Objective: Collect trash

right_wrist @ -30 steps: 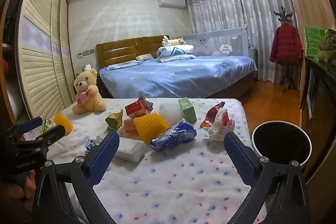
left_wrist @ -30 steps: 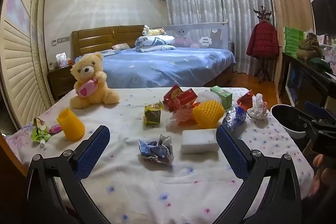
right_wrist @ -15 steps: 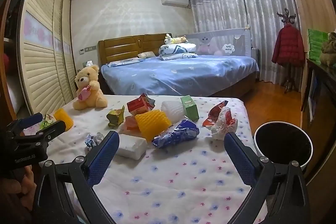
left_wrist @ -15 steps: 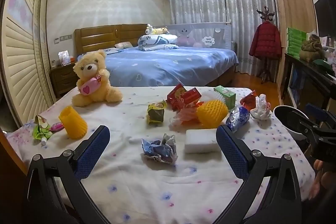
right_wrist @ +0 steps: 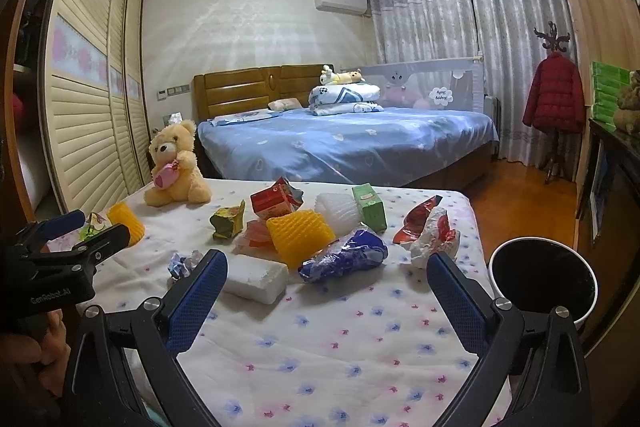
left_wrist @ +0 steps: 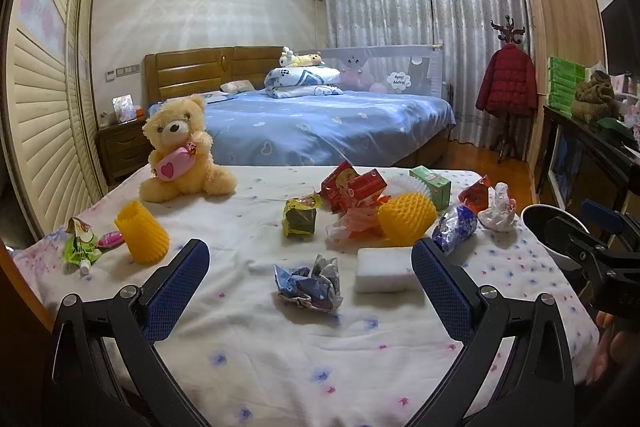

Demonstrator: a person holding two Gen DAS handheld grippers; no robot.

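A: Where do the claws stand?

B: The left gripper (left_wrist: 310,283) is spread wide above the flowered tablecloth (left_wrist: 280,355), holding nothing. A crumpled blue-and-white wrapper (left_wrist: 308,283) lies between its blue pads, on the cloth. Just to the right of that wrapper lies a white foam block (left_wrist: 384,269), close to the right-hand pad.

A: And the other one?

B: The right gripper (right_wrist: 324,287) is also wide apart and empty. Between its fingertips, farther off, lies a blue foil bag (right_wrist: 344,257); the foam block sits beside its left pad.

A: What else is scattered around?

B: Behind the block, a yellow foam net (left_wrist: 406,217) touches a clear orange-tinted plastic wrapper (left_wrist: 352,223). Beyond those are red cartons (left_wrist: 354,183), a green carton (left_wrist: 430,181), an olive crushed carton (left_wrist: 300,217) and a white foam net (right_wrist: 338,213). Near the right edge lie a red wrapper (right_wrist: 418,219) and a crumpled white wrapper (right_wrist: 434,239). At the left edge stand a second yellow net (left_wrist: 142,237) and a green pouch (left_wrist: 82,245). A teddy bear (left_wrist: 182,151) sits at the far left corner.

A: And the bin?

B: A white wastebasket (right_wrist: 542,273) with a black inside stands on the floor off the table's right edge, well apart from the trash.

A: The hands?

B: Fingers (right_wrist: 28,351) show at the left gripper's handle; both tools are level, pointing across the table toward the bed (right_wrist: 348,143).
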